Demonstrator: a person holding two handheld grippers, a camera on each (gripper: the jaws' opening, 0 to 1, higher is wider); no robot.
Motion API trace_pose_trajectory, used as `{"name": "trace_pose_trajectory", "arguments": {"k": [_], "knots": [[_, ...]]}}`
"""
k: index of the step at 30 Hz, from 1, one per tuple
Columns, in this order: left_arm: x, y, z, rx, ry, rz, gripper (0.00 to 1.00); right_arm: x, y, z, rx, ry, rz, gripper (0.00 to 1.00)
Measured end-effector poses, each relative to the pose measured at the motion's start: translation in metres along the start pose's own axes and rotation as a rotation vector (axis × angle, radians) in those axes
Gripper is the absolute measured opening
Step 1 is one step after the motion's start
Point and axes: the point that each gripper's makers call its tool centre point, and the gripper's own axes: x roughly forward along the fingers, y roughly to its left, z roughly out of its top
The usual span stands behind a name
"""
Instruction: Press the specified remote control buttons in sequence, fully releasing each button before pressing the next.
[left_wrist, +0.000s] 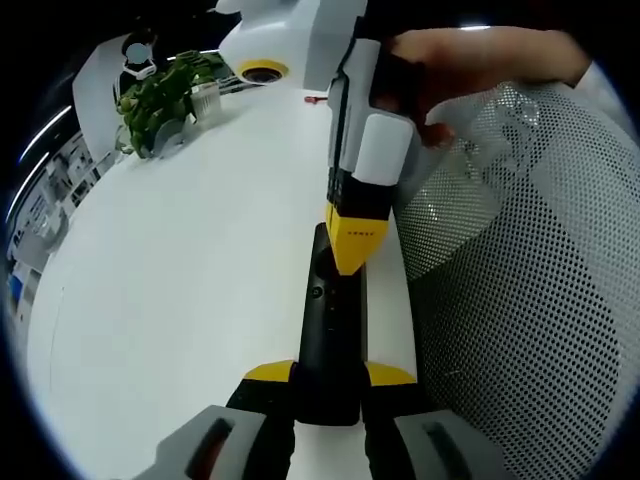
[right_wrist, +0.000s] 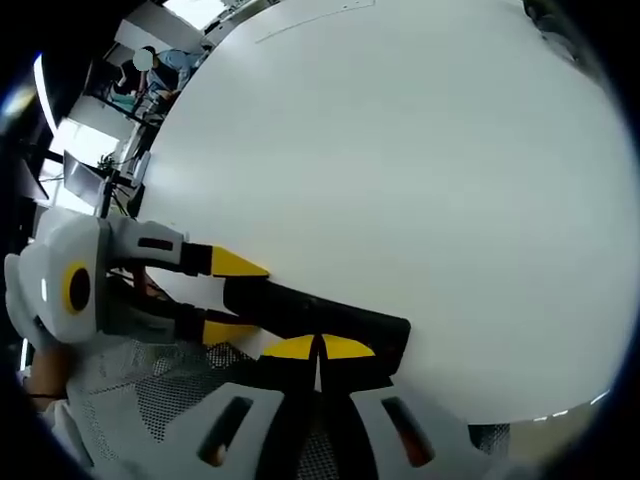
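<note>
The black remote control (left_wrist: 328, 335) is lying lengthwise at the edge of the white table (left_wrist: 180, 280), and you are clamping its near end between the yellow-tipped jaws of your left gripper (left_wrist: 328, 385), which are closed on both long sides of it. That hold is, as I read it, keeping the remote from sliding while the other tool works on its face. A small round button (left_wrist: 318, 293) is showing on the upper half of the remote.

Your right gripper (left_wrist: 352, 240) is coming down from above with its yellow tips drawn together into a single point, closed on nothing, and that point is resting on or just above the remote's far part. Whether the button under it is actually being pressed, I cannot tell. In the right gripper view the same remote (right_wrist: 330, 318) is lying across the frame just past the closed right tips (right_wrist: 318, 348), with the left gripper (right_wrist: 215, 290) holding its far end.

A white mesh chair back (left_wrist: 520, 280) is pressing close to the table edge, so you are working with little room on that side. Farther off, a potted green plant (left_wrist: 160, 100) is standing near the table's far rim, well apart from the remote.
</note>
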Motion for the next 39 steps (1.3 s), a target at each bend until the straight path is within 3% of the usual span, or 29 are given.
{"name": "trace_pose_trajectory", "arguments": {"k": [17, 39], "knots": [[0.0, 0.0, 0.0006, 0.004, -0.006, -0.001, 0.25, -0.0049, -0.0083, -0.0081, 0.007, 0.046, -0.047, 0.0], [0.0004, 0.0001, 0.0009, -0.006, -0.014, 0.001, 0.25, -0.0031, -0.0093, -0.0061, -0.026, 0.052, -0.06, 0.0]]}}
